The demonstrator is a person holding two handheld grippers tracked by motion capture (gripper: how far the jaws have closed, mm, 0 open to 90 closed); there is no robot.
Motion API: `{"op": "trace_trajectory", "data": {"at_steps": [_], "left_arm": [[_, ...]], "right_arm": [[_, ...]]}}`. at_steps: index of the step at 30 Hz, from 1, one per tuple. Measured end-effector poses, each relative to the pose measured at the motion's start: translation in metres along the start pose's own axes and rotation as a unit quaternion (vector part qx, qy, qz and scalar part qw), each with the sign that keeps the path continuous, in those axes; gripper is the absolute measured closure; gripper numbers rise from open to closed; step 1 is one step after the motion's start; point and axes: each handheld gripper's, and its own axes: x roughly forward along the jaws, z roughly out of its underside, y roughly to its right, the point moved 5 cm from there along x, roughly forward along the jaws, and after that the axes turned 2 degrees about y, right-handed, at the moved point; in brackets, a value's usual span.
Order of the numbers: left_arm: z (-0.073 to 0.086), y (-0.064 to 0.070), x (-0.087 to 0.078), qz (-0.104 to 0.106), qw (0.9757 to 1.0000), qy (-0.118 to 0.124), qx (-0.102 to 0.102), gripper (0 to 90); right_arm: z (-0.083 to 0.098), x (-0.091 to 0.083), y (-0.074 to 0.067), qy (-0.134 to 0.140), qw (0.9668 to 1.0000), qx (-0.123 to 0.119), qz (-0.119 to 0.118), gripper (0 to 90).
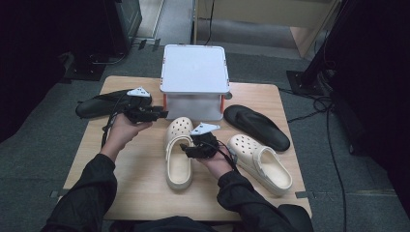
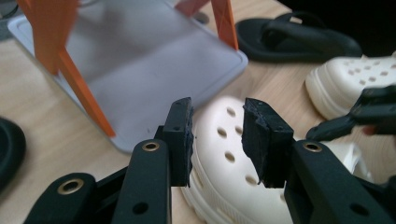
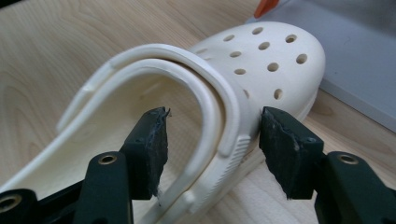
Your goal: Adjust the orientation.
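Two cream clogs lie on the wooden table (image 1: 135, 193): one in the middle (image 1: 178, 159), one to the right (image 1: 261, 162). My right gripper (image 1: 190, 149) is at the middle clog's heel end. In the right gripper view its jaws (image 3: 212, 149) stand open astride that clog's (image 3: 271, 51) side wall and heel strap (image 3: 187, 79), pads clear of it. My left gripper (image 1: 157, 114) hovers left of the clog's toe, open and empty (image 2: 217, 140), with the perforated toe (image 2: 224, 172) just beyond its jaws.
A white two-tier stand (image 1: 194, 67) with orange legs (image 2: 84, 93) sits at the table's back centre. One black slipper (image 1: 256, 126) lies to its right, another (image 1: 104, 104) at the back left behind my left hand. Bare wood lies along the front edge.
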Motion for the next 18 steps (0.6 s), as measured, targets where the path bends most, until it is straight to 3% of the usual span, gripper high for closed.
{"op": "trace_trajectory", "data": {"at_steps": [8, 15, 18], "left_arm": [[-0.015, -0.006, -0.005, 0.006, 1.0000, 0.007, -0.002, 60.0], [-0.013, -0.006, -0.011, 0.005, 1.0000, 0.002, -0.003, 59.1], [-0.013, -0.007, -0.013, 0.000, 1.0000, 0.003, -0.006, 57.9]], "right_arm": [[-0.001, 0.004, 0.009, -0.003, 0.9993, 0.038, -0.007, 48.3], [-0.004, 0.003, 0.012, -0.007, 0.9992, 0.040, 0.004, 55.9], [-0.004, 0.000, 0.013, -0.003, 0.9993, 0.027, 0.027, 65.0]]}}
